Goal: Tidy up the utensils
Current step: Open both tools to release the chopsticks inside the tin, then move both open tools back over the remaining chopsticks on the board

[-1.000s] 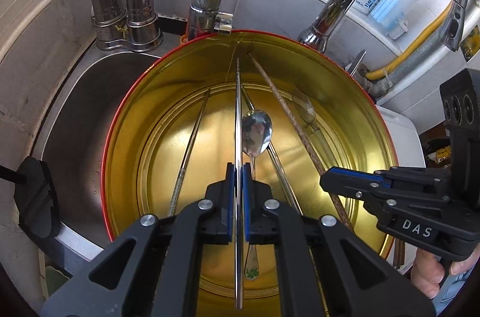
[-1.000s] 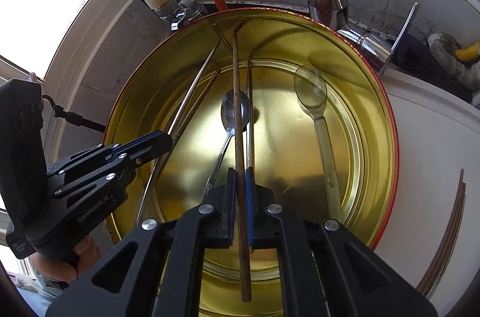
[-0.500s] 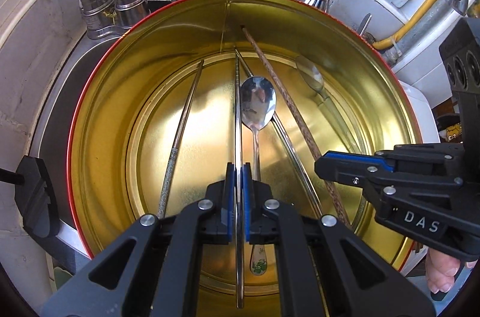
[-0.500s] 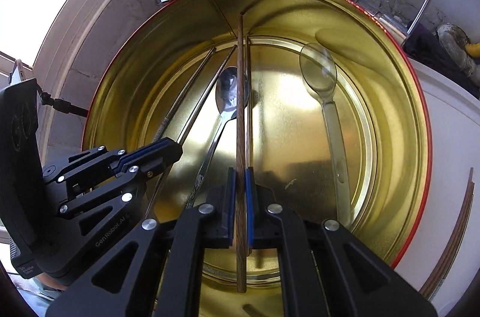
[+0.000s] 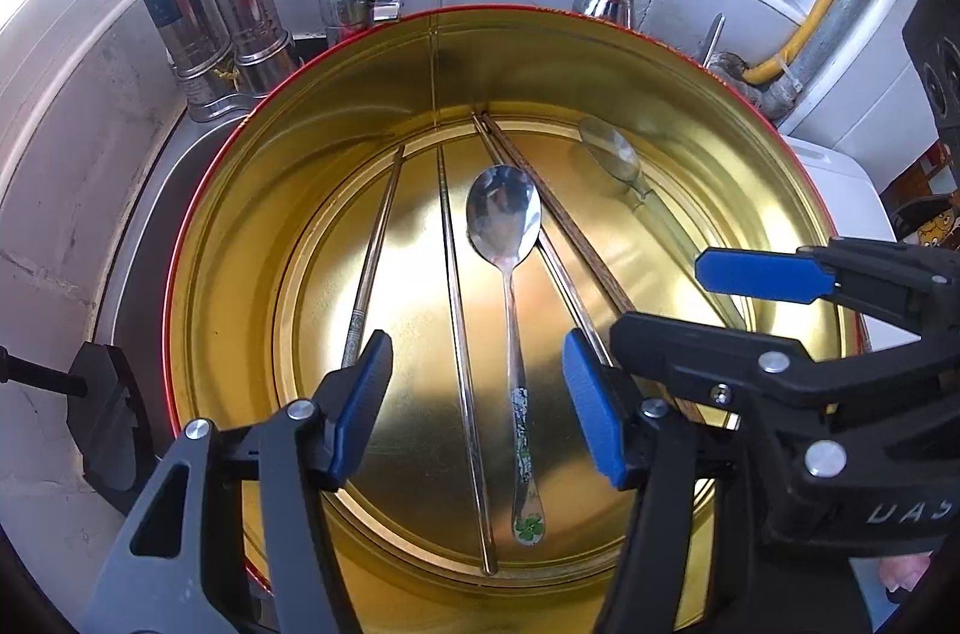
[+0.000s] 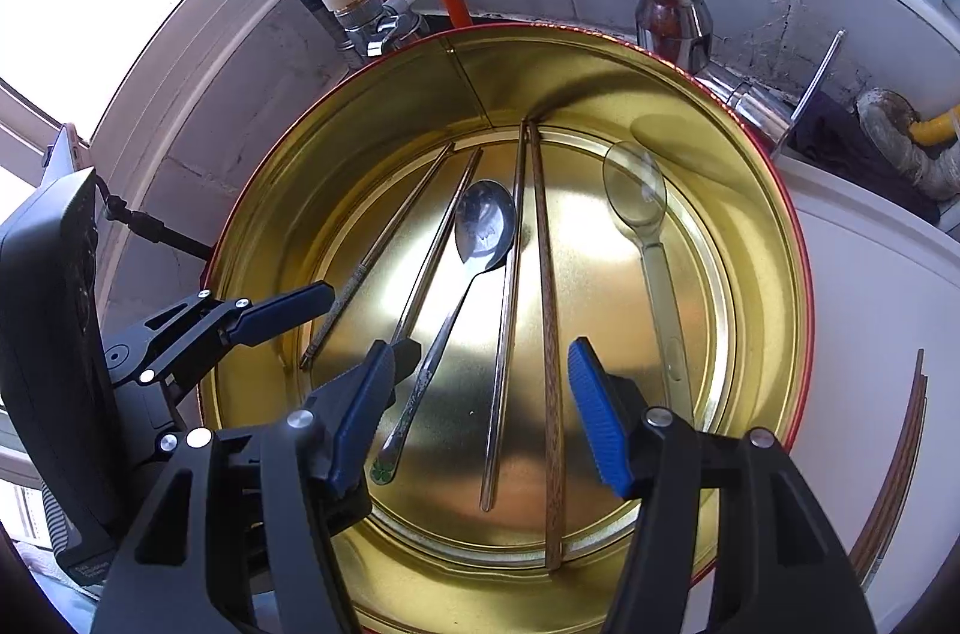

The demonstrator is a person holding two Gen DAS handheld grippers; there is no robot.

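Both the left claw (image 5: pixel 477 406) and right claw (image 6: pixel 483 409) are held wide open, empty, above the gold tin (image 5: pixel 240 238). Chopsticks (image 6: pixel 549 334) and spoons (image 5: pixel 504 226) are laid inside it, seemingly beside a sink (image 5: pixel 129 238).

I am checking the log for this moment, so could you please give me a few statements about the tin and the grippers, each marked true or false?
1. Both the left gripper and the right gripper are open and hold nothing. True.
2. The wooden chopstick is clamped in the right gripper. False: it lies on the floor of the gold tin.
3. The metal spoon lies inside the tin. True.
4. The clear plastic spoon rests on the white counter outside the tin. False: it lies in the tin, to the right of the wooden chopstick.
5. The tin holds only spoons. False: metal chopsticks lie there too.
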